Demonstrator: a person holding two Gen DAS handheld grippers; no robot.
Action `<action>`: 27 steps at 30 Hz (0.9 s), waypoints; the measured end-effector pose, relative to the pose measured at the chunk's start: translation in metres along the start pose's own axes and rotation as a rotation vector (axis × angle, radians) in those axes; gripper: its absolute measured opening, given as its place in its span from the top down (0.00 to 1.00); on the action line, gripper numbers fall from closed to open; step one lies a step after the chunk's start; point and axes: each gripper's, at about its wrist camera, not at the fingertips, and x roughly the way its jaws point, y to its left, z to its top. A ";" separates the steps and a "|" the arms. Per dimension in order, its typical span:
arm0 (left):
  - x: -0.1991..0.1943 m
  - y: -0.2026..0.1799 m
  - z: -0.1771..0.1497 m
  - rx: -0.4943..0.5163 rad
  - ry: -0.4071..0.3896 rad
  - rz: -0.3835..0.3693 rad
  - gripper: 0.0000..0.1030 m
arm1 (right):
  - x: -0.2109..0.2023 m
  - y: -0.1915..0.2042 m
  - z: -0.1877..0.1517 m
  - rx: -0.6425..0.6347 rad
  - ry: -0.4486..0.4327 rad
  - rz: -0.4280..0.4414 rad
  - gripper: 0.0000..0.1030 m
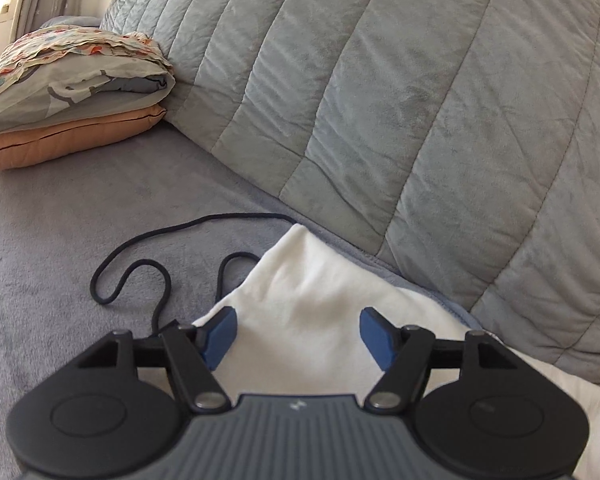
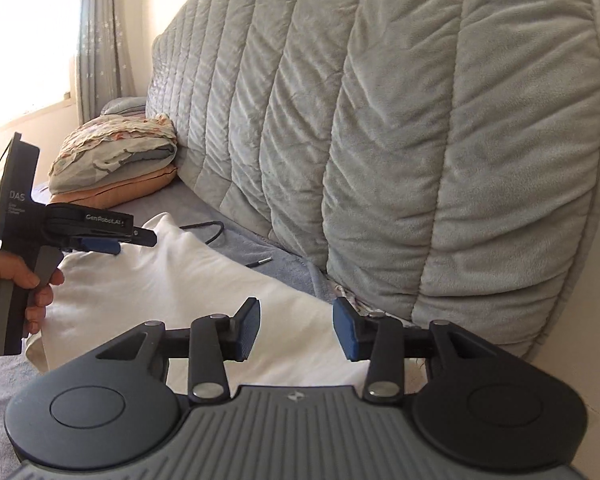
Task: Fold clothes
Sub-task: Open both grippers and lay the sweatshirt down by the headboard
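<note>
A white garment (image 1: 312,292) lies on the grey bed sheet (image 1: 60,220), its far corner raised in a soft peak near the quilted headboard. My left gripper (image 1: 298,338) hovers open above it, blue pads (image 1: 220,336) spread apart with nothing between them. The right wrist view shows the same white garment (image 2: 188,280) spread flat beneath my right gripper (image 2: 296,330), which is also open and empty. In that view the left gripper (image 2: 112,244) appears at the far left, held by a person's hand (image 2: 16,280) just above the garment's raised corner.
A quilted grey headboard cushion (image 1: 400,100) rises along the far side. Folded patterned bedding on an orange pillow (image 1: 68,92) is stacked at the back left. A black cable (image 1: 156,260) loops on the sheet beside the garment, its plug end (image 2: 260,262) near the headboard.
</note>
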 end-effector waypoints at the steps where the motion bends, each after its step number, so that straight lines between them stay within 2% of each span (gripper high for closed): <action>1: 0.003 0.004 -0.002 0.005 0.000 0.010 0.33 | 0.005 0.001 -0.005 -0.005 0.014 -0.006 0.58; 5: 0.013 0.019 -0.010 0.037 -0.002 0.056 0.30 | 0.025 -0.007 -0.028 0.019 0.067 -0.022 0.59; 8: 0.013 0.037 -0.014 -0.024 0.006 0.016 0.28 | 0.031 -0.010 -0.038 0.036 0.068 -0.016 0.59; 10: 0.003 0.037 -0.014 -0.023 -0.013 -0.009 0.28 | 0.031 -0.005 -0.036 0.023 0.074 -0.030 0.58; 13: -0.013 0.037 -0.014 -0.020 -0.040 -0.047 0.30 | 0.025 0.003 -0.024 0.017 0.089 -0.039 0.58; 17: -0.034 0.037 -0.014 -0.016 -0.077 -0.098 0.30 | 0.007 0.014 0.000 0.033 0.057 0.039 0.58; 19: -0.045 0.038 -0.015 -0.017 -0.096 -0.128 0.33 | 0.008 0.025 0.015 0.034 0.071 0.084 0.58; 23: -0.067 0.050 -0.032 -0.030 -0.142 -0.236 0.33 | 0.022 0.052 0.041 0.033 0.110 0.156 0.58; 27: -0.072 0.060 -0.045 0.008 -0.152 -0.288 0.36 | 0.047 0.081 0.060 0.017 0.136 0.192 0.62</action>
